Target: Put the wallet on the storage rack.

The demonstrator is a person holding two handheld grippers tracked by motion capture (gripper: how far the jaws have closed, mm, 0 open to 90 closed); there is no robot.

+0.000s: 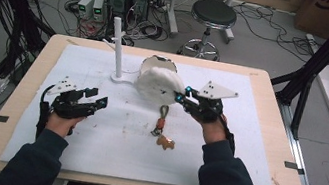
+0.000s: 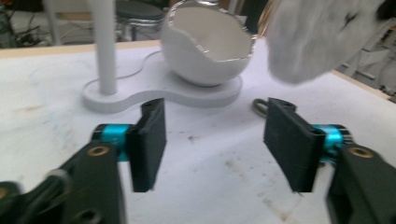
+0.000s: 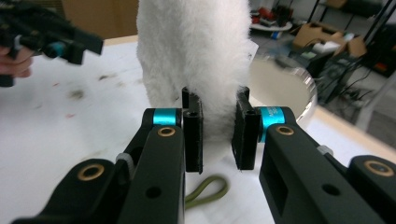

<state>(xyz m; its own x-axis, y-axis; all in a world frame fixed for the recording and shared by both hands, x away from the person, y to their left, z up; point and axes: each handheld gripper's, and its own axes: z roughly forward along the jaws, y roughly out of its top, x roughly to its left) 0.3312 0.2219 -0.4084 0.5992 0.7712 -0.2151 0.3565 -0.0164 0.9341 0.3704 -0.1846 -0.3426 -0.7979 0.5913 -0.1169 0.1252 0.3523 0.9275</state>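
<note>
A white fluffy pouch [image 1: 157, 85] is held up just in front of the white eggshell-shaped bowl [image 1: 159, 64], and my right gripper [image 1: 180, 97] is shut on its edge. In the right gripper view the jaws pinch the fluffy pouch [image 3: 196, 60] from both sides. Below it a keychain [image 1: 162, 126] with an olive loop [image 3: 208, 191], an orange piece and a brown charm lies on the mat. I cannot tell whether it is joined to the pouch. My left gripper [image 1: 97, 97] stands open at the left, with nothing between its jaws [image 2: 215, 140].
The bowl [image 2: 205, 46] and a white upright pole [image 2: 105, 46] share one flat white base [image 2: 140, 95] at the back middle of the white foam mat [image 1: 94, 136]. A stool and computer cases stand on the floor beyond the table.
</note>
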